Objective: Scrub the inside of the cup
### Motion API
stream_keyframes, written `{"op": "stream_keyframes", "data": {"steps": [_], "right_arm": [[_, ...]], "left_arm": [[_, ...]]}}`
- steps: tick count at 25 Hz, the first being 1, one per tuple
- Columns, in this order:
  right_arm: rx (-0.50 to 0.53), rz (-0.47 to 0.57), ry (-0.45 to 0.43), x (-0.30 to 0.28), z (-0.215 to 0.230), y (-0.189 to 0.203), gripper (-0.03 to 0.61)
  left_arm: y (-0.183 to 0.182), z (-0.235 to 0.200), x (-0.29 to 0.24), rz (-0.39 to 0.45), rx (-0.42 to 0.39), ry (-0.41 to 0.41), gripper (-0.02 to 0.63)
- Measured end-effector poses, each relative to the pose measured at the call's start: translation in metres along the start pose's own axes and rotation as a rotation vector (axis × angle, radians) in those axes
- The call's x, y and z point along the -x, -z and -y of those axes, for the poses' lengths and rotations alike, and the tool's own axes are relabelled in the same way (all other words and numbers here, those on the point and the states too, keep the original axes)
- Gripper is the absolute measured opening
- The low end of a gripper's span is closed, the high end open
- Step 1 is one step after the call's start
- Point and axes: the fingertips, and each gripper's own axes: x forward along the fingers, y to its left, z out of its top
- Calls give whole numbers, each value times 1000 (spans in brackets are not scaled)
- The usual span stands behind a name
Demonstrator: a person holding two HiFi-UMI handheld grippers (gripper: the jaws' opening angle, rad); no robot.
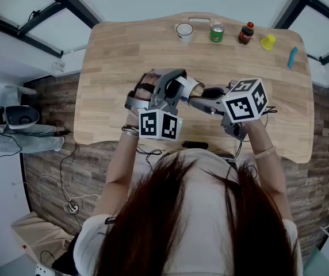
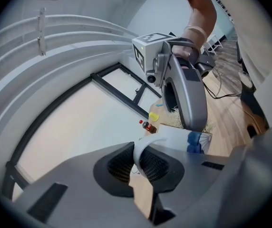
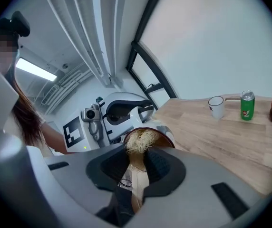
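Setting: an indoor test room or lab. Indicators:
- One light-wood bench [image 1: 124, 56] stands alone on a wood-plank floor [image 1: 46, 165].
- The walls are white, with black-framed panels [image 1: 15, 7].
- Loose cables [image 1: 71, 206] lie on the floor.
- A mug [image 1: 184, 32], can [image 1: 217, 31] and bottle [image 1: 245, 33] are lined up along the bench's far edge.

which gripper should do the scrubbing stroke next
Right: the right gripper has its jaws shut on the brush, bristles at the mouth of the cup. The left gripper only clamps the cup's handle.
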Motion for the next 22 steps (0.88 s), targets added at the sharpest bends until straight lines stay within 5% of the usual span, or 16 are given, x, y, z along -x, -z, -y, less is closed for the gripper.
{"op": "stream_keyframes", "data": {"steps": [12,22], "right_arm": [[263,-177,87,-7,-1,13,101],[628,-337,169,-12,-2,29,101]], "left_arm": [[4,12,-5,-25,-13,63,29],[8,21,-8,-48,-13,117,29]]}}
